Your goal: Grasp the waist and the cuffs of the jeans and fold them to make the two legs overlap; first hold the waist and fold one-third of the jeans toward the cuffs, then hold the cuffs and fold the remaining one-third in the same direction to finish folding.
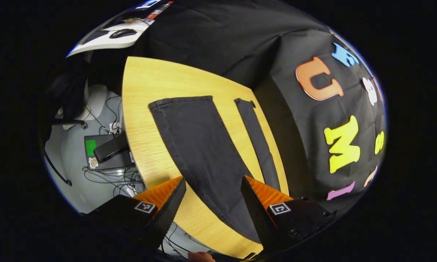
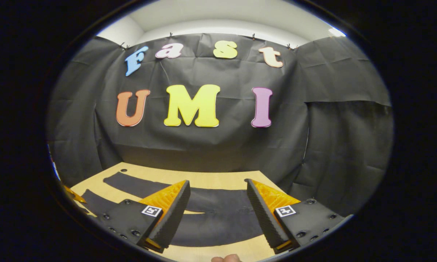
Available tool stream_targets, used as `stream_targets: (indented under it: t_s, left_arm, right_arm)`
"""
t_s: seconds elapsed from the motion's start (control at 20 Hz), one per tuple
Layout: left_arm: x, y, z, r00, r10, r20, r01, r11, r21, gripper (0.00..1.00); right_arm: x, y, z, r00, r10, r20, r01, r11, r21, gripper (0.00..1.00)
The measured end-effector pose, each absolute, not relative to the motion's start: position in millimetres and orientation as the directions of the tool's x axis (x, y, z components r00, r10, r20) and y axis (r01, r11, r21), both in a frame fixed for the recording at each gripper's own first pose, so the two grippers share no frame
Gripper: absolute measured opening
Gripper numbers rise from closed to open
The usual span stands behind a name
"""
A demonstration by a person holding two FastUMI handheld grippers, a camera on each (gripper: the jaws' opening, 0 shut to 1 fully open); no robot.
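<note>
Dark jeans (image 1: 204, 145) lie flat on a light wooden table (image 1: 149, 83), the two legs spread apart in a V with their cuffs at the far end. In the left gripper view my left gripper (image 1: 213, 182) hovers open above the nearer, wider leg, nothing between its fingers. In the right gripper view the jeans (image 2: 218, 214) stretch across the table (image 2: 211, 178) as a dark band, and my right gripper (image 2: 217, 185) is open above them, holding nothing. The other gripper's tip (image 2: 73, 196) peeks in at the left edge.
Black cloth walls (image 2: 211, 145) close the booth behind and to the right of the table. Left of the table, on the grey floor (image 1: 73, 171), lie cables, a dark device and a chair base. A white desk (image 1: 105, 38) with a mouse stands farther off.
</note>
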State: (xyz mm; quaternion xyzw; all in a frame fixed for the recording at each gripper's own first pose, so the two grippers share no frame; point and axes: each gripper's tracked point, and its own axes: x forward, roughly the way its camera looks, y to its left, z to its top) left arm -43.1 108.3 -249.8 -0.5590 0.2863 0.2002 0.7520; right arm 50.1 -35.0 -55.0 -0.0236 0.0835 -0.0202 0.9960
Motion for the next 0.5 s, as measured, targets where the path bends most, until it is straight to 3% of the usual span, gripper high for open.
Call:
stream_targets:
  t_s: [0.3,0.5]
  left_arm:
    - [-32.3,117.4,-271.0,0.692,-0.036,-0.721,-0.707,0.171,-0.687,0.98]
    - [-13.0,125.4,-276.2,0.692,-0.028,-0.722,-0.708,0.169,-0.685,0.96]
  right_arm:
    - [70.8,-54.5,-57.1,0.980,-0.079,-0.182,0.070,0.996,-0.052,0.97]
    - [82.3,-71.7,-61.6,0.974,-0.116,-0.197,0.107,0.993,-0.051,0.97]
